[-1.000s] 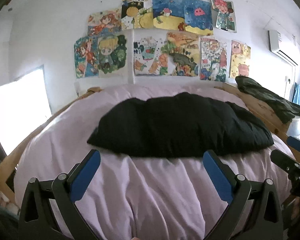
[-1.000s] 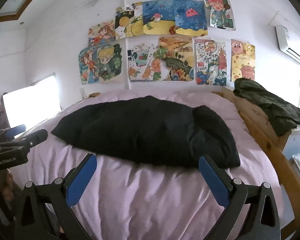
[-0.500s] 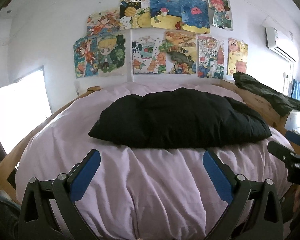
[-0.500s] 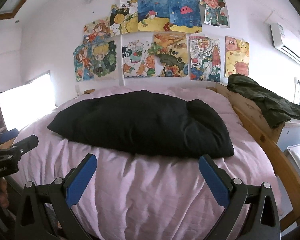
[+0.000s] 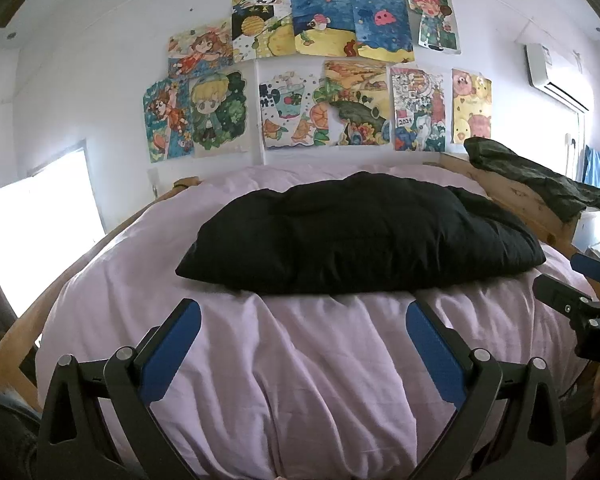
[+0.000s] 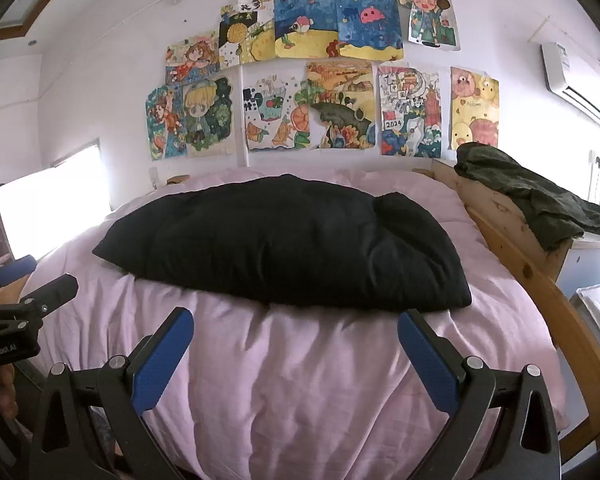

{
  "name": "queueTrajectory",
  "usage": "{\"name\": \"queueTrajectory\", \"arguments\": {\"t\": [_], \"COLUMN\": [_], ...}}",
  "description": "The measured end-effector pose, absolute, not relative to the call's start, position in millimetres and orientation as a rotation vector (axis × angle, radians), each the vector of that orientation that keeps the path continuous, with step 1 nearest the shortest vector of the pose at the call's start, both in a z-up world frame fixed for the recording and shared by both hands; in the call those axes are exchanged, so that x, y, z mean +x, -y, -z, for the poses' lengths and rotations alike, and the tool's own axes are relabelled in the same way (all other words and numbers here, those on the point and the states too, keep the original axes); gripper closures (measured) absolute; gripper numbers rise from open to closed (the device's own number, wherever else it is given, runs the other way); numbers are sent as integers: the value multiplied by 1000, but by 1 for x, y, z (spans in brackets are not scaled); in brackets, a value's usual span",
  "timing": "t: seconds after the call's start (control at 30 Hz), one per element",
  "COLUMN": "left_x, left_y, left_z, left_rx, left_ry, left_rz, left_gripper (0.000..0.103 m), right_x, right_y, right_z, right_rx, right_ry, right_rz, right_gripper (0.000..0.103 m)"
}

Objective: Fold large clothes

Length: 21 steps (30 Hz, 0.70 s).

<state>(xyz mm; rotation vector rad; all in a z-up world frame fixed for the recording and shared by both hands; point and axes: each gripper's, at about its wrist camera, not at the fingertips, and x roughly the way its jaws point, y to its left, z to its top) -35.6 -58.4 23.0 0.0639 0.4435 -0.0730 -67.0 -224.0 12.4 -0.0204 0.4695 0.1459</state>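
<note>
A large black padded garment (image 5: 360, 240) (image 6: 284, 244) lies folded in a thick bundle across the middle of a bed covered in pale pink bedding (image 5: 300, 360) (image 6: 300, 360). My left gripper (image 5: 304, 316) stands open over the bed's near end, short of the garment, with nothing between its blue pads. My right gripper (image 6: 296, 320) is also open and empty, short of the garment's near edge. Each gripper shows at the edge of the other's view: the right gripper (image 5: 580, 296), the left gripper (image 6: 28, 288).
A wooden bed frame (image 6: 540, 280) runs along the right side, with a dark green garment (image 6: 532, 196) draped over it. Colourful drawings (image 5: 320, 72) cover the wall behind the bed. A bright window (image 5: 32, 232) is at left, an air conditioner (image 6: 572, 76) at upper right.
Both grippers have drawn back a little from the bed and stayed open. The black garment now sits farther away in both views and has not moved on the bedding.
</note>
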Motion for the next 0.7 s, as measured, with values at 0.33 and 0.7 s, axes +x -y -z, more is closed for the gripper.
{"name": "queueTrajectory", "arguments": {"t": [0.33, 0.7], "left_x": [-36, -35], "left_y": [57, 57], "left_z": [-22, -22], "left_rx": [64, 67], "left_ry": [-443, -443], "left_rz": [75, 75], "left_gripper": [2, 2], "right_x": [-67, -67], "right_y": [223, 224], "right_z": [-13, -13], "right_rx": [-19, -20], "right_ry": [-469, -470], "right_rz": [-144, -145], "right_gripper": [0, 0]}}
